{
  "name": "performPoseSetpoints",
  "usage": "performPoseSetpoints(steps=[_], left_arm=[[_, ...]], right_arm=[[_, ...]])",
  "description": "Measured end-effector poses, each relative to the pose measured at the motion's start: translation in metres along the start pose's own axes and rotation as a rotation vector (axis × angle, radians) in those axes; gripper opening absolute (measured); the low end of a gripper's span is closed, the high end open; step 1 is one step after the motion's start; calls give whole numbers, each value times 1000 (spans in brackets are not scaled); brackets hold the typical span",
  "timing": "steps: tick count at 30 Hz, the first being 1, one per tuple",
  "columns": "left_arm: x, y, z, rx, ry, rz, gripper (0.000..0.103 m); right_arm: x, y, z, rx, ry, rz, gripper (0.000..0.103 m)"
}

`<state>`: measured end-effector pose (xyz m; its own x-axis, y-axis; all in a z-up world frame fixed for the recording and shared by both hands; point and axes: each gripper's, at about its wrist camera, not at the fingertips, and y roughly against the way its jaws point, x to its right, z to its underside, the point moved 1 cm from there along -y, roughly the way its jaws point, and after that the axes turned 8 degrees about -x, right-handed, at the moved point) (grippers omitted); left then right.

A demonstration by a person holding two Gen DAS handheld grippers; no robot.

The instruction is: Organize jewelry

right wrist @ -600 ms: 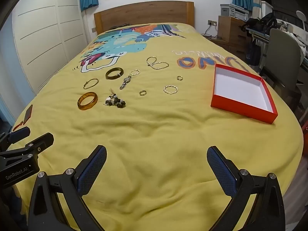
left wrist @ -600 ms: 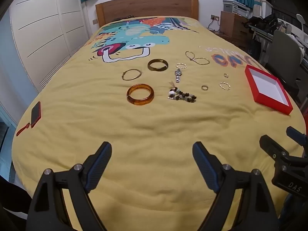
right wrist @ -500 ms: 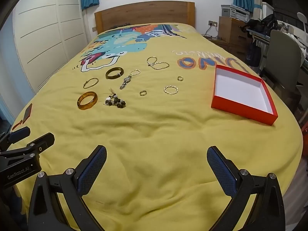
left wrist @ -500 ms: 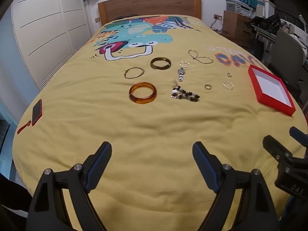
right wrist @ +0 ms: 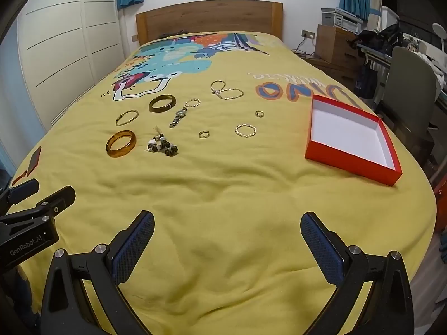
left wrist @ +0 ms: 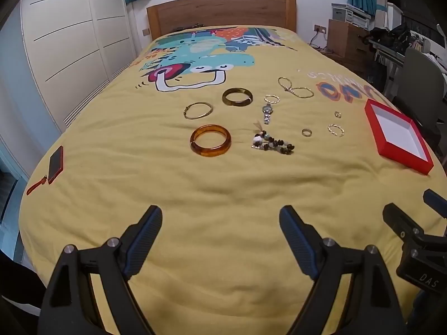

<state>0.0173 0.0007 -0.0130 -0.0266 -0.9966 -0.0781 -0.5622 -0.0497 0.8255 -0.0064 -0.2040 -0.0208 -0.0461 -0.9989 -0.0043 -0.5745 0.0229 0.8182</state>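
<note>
Several pieces of jewelry lie on the yellow bedspread (left wrist: 223, 184): an amber bangle (left wrist: 210, 140), a dark bangle (left wrist: 237, 97), a thin gold bangle (left wrist: 198, 110), a beaded bracelet (left wrist: 272, 143), a small watch (left wrist: 266, 113), a gold chain (left wrist: 295, 87) and small rings (left wrist: 306, 132). They also show in the right wrist view, with the amber bangle (right wrist: 121, 143) at left. An empty red box with white inside (right wrist: 352, 136) sits at the right. My left gripper (left wrist: 220, 229) and right gripper (right wrist: 227, 231) are open and empty, above the near end of the bed, far from the jewelry.
A red phone with a strap (left wrist: 55, 164) lies at the bed's left edge. White wardrobes (left wrist: 69, 42) stand on the left. A wooden headboard (left wrist: 220, 11) is at the back. A drawer unit (right wrist: 335, 44), a chair (right wrist: 410, 83) and clutter stand on the right.
The left view has tilted slightly, so the jewelry sits lower in the frame. The right gripper has barely moved. Both grippers stay open and no jewelry has moved.
</note>
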Motion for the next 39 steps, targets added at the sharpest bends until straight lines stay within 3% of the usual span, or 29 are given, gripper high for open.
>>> performPoseSetpoints(steps=[20,39], left_arm=[[-5,23,-12,67,23,-70,85],[-6,14,-19,72,43,-56,85]], right_arm=[[8,12,-2,69,-7,-23,102],[8,4,-6,63,2,-21,102]])
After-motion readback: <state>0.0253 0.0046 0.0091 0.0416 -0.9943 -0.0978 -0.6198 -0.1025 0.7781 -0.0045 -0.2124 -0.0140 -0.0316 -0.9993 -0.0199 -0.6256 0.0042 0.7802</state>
